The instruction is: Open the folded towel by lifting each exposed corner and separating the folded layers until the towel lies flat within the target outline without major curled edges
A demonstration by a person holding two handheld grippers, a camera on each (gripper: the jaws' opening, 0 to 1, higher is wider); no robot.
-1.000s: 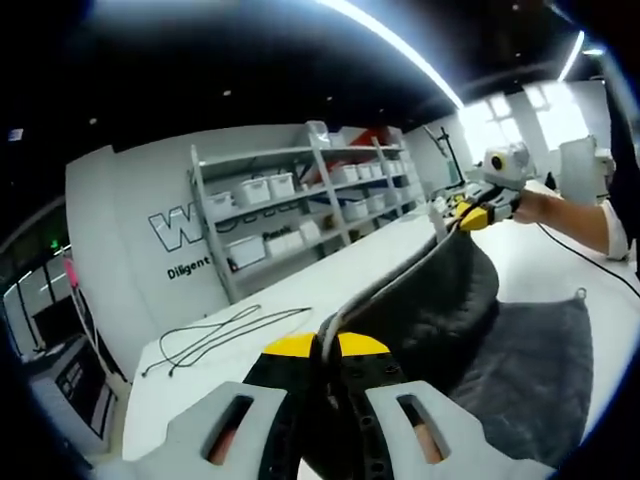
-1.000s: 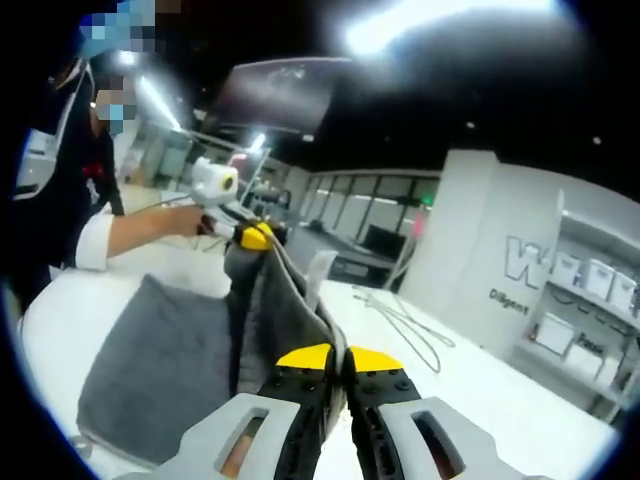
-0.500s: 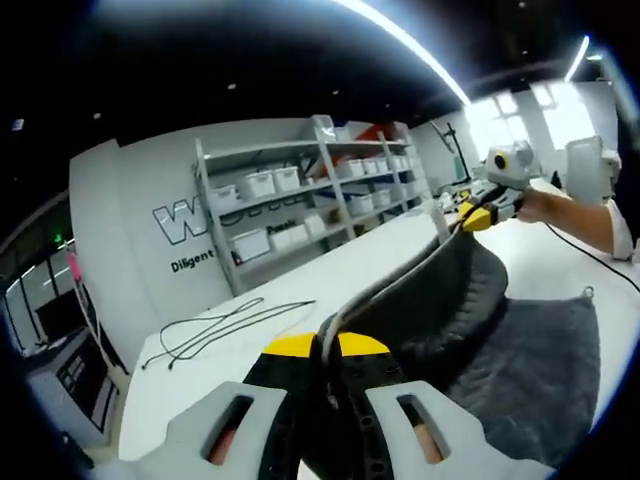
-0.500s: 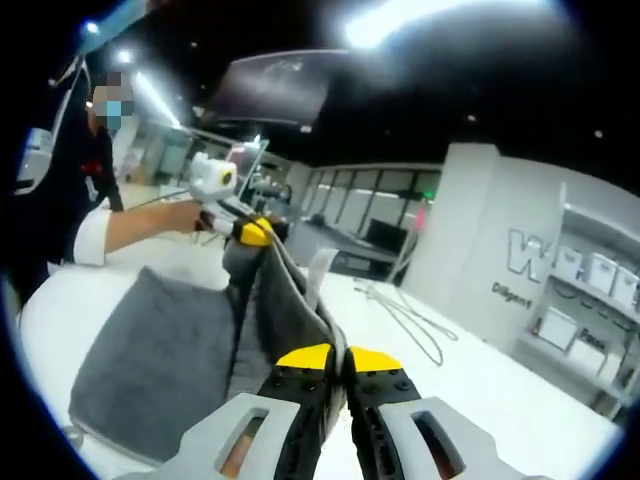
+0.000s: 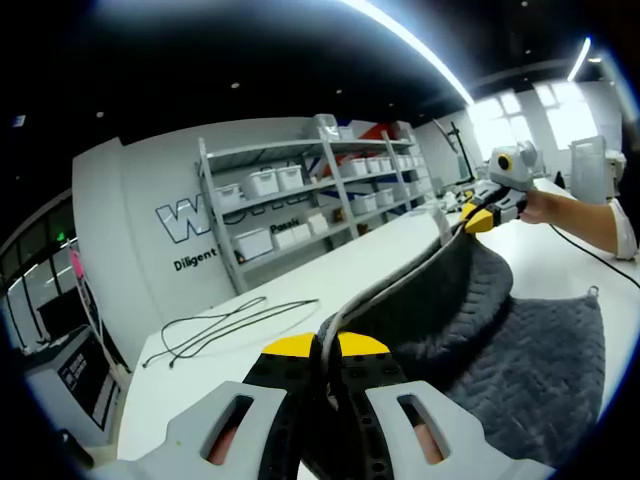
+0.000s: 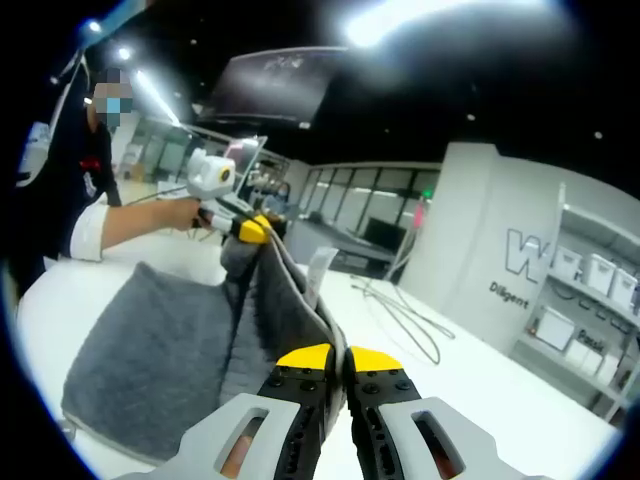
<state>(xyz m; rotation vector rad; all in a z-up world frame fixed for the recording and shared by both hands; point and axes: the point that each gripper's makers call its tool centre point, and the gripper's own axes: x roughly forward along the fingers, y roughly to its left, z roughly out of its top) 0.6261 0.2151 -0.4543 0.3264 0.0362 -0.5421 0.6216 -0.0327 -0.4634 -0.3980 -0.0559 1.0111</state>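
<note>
Both tools, left tool (image 5: 326, 352) and right tool (image 6: 335, 362), clamp raised corners of the grey towel (image 5: 520, 360) above the white desk (image 5: 300, 285), mid-unfolding; next likely spreading it flat

Bright ceiling strip light (image 5: 420, 45) glare; windows (image 5: 520, 110) blown out; strong fisheye warping.

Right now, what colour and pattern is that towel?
Dark grey towel with a herringbone weave, clearest in the left gripper view.
</note>
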